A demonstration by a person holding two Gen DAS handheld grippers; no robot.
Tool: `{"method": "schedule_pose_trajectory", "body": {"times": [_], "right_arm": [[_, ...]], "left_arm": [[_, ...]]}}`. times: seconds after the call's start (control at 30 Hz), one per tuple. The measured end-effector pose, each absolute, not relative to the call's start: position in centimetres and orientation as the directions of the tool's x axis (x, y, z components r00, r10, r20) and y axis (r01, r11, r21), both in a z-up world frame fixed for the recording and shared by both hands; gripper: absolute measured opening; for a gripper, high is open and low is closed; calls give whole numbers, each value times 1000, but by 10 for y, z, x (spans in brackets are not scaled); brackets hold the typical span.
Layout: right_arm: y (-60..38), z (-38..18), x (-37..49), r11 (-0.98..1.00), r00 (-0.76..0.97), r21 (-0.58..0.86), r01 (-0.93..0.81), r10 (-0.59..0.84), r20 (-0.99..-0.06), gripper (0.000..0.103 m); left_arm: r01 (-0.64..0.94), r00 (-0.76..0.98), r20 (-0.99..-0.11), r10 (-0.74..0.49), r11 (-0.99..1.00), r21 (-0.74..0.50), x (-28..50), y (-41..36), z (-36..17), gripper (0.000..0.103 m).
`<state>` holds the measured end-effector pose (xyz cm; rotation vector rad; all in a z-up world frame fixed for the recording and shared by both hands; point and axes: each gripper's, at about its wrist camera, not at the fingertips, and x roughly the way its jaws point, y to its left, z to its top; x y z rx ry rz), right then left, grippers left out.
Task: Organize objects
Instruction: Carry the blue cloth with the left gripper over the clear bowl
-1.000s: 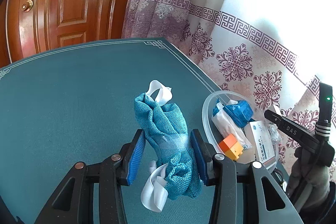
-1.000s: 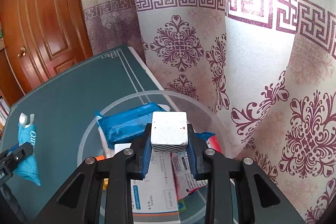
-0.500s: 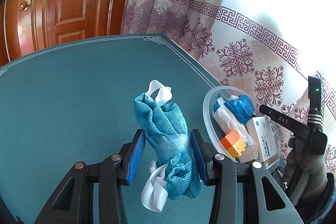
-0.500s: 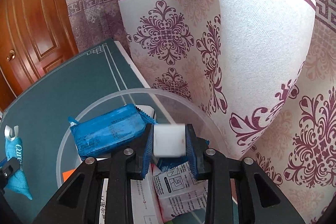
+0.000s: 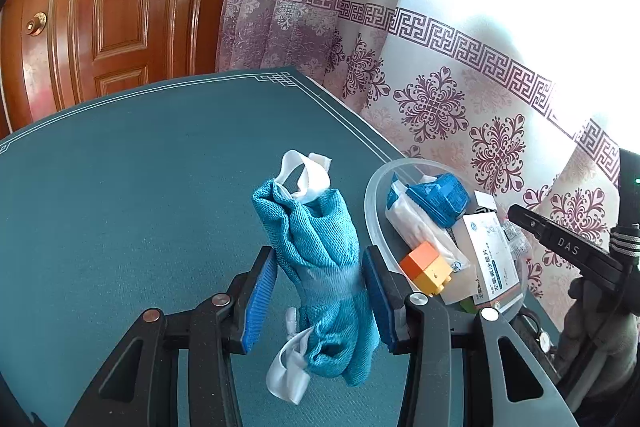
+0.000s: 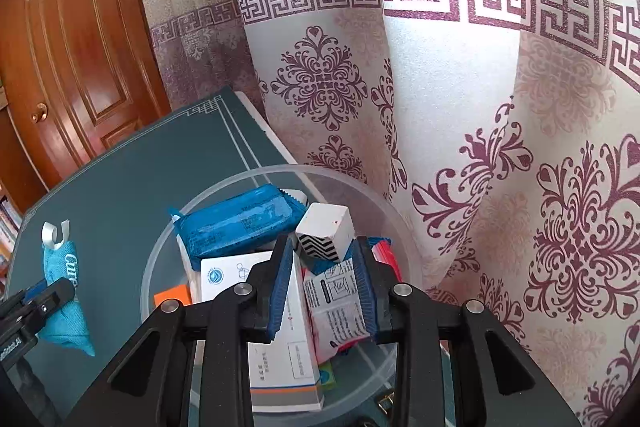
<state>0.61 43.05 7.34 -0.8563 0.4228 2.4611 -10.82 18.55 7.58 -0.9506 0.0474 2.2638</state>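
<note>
You are holding a pouch over the table while a cube is sitting at your other gripper's tips in the bowl.

Your left gripper [image 5: 318,255] is clamping its ribbed blue pads on the waist of a teal woven pouch [image 5: 308,223], crumpled and upright, with white ribbon loops [image 5: 304,175] at both ends, hanging just above the teal felt table [image 5: 120,207]. Your right gripper [image 6: 323,247] is pointing into a round, translucent plastic bowl [image 5: 369,199] at the table's edge by the patterned curtain [image 6: 480,107]. Its fingers are standing narrow, and a white cube [image 6: 326,227] with one zigzag-striped face is lying tilted at their tips; you cannot tell whether the pads are pinching it. The cube is resting among a glossy blue packet [image 6: 236,223], a flat white box [image 6: 280,359] and an orange brick [image 5: 424,261].
</note>
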Motion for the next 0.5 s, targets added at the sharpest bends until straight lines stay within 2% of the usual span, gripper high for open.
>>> {"method": "schedule_pose_trajectory", "body": {"times": [0.1,0.17,0.3,0.5], "right_arm": [[426,73,16,-836,-686,134,-532,333,-647,37],[423,71,22,-842,-690,134,-523,326,-646,45],[417,70,31,-857,-699,120,-500,318,-641,46],[414,69,43,-870,-720,142,-472,288,-631,47]], "left_arm": [[-612,-508,-639,578,-764,-204,-103,189,77,47],[-626,-505,-636,583,-755,-196,-100,193,79,47],[-639,-511,-628,587,-748,-180,-96,198,81,47],[-588,-532,-661,530,-792,-161,-98,187,69,47]]}}
